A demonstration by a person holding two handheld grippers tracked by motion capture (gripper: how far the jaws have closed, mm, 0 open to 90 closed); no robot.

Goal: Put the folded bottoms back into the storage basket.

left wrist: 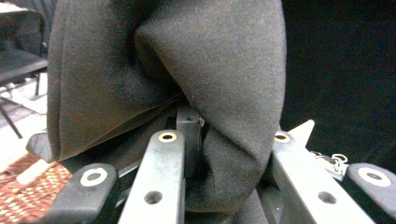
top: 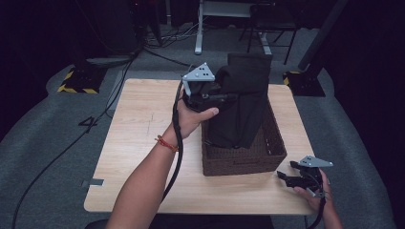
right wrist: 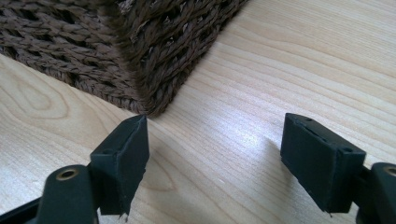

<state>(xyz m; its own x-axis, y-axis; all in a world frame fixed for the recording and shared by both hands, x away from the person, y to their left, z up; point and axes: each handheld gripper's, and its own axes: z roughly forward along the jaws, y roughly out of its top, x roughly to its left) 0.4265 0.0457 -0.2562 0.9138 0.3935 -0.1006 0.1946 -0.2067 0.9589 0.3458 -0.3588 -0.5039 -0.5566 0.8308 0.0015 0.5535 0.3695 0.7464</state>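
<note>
Black cloth [top: 241,102] hangs upright, lifted, its lower end down inside the brown woven basket [top: 239,162] at the right-centre of the bench [top: 143,129]. Top edge of cloth stands well above the basket rim. Left hand-held gripper [top: 210,95] is clamped tight on the cloth's left side, near the top; in left gripper view the fabric [left wrist: 187,70] bunches w/ folds between the jaws, jaws closed right down on it. Grey plate sits on top of that gripper, cable trailing down along the forearm. Right hand-held gripper [top: 291,177] rests low at the bench's near right edge, just beside the basket's near right corner [right wrist: 149,70], not touching. Its jaws stand wide w/ nothing between, bare wood [right wrist: 224,140] under them.
</note>
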